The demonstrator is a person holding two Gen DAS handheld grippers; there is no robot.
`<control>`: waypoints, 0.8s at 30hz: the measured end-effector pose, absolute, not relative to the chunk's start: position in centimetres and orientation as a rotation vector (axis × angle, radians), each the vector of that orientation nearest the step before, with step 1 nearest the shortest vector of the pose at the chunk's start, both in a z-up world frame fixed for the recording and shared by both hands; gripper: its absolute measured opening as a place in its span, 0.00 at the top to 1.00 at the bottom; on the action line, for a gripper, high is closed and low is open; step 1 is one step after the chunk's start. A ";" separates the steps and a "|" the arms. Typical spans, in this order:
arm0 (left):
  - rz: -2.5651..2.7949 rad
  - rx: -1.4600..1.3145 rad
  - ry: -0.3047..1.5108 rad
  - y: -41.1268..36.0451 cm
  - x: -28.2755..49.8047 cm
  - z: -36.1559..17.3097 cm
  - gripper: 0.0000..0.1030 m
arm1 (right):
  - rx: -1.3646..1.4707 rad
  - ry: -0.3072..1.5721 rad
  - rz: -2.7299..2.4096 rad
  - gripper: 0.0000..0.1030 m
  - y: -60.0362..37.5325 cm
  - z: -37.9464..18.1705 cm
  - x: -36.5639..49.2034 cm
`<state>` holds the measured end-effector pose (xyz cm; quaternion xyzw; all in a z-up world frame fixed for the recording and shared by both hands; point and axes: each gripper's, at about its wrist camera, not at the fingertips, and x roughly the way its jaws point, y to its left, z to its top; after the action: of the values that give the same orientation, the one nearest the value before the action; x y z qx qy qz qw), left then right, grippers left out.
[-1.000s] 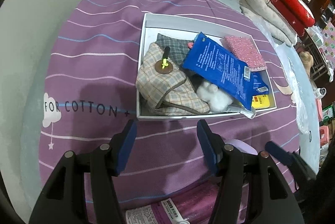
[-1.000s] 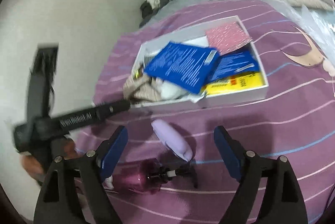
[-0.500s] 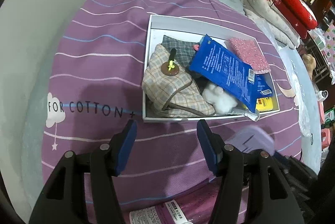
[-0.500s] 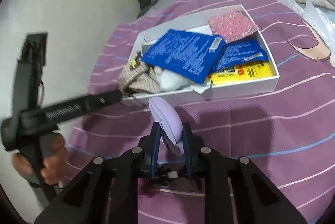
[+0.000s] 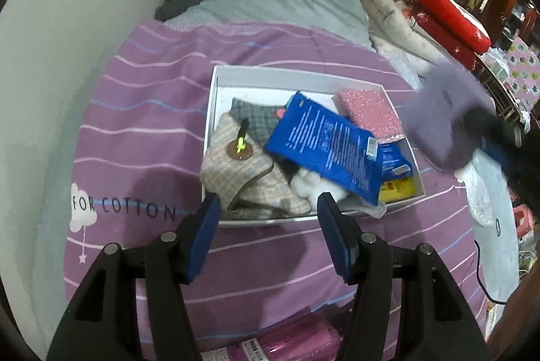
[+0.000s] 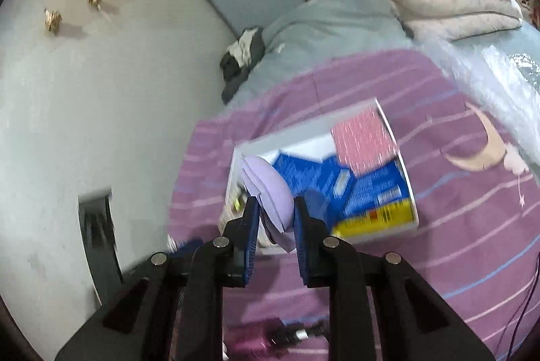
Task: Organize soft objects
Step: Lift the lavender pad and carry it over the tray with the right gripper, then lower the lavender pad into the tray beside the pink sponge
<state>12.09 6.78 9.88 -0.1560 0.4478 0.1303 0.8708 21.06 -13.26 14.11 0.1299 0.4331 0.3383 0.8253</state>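
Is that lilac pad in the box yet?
No. The lilac pad is clamped in the right gripper, off the bed, outside the white box.

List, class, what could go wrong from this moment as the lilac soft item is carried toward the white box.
1. The right gripper pinches the lilac pouch only at its lower end; most of it sticks out above the pads, so it might slip or flop.
2. The white box is already heaped, the blue packet lying slanted on top, so the pouch may slide off or hang over the rim.
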 end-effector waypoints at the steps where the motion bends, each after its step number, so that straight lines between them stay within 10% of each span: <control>1: 0.281 -0.314 0.929 6.6 12.2 10.0 0.41 | 0.281 0.914 0.708 0.81 -12.9 14.5 21.5; 24: 0.303 -0.239 0.987 2.9 16.0 7.0 0.41 | 0.161 0.849 0.431 0.81 -13.6 8.6 23.2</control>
<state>15.96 2.89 6.96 -0.1139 0.4708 0.1444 0.8629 23.21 -13.63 8.61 0.0776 0.4083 0.2071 0.8857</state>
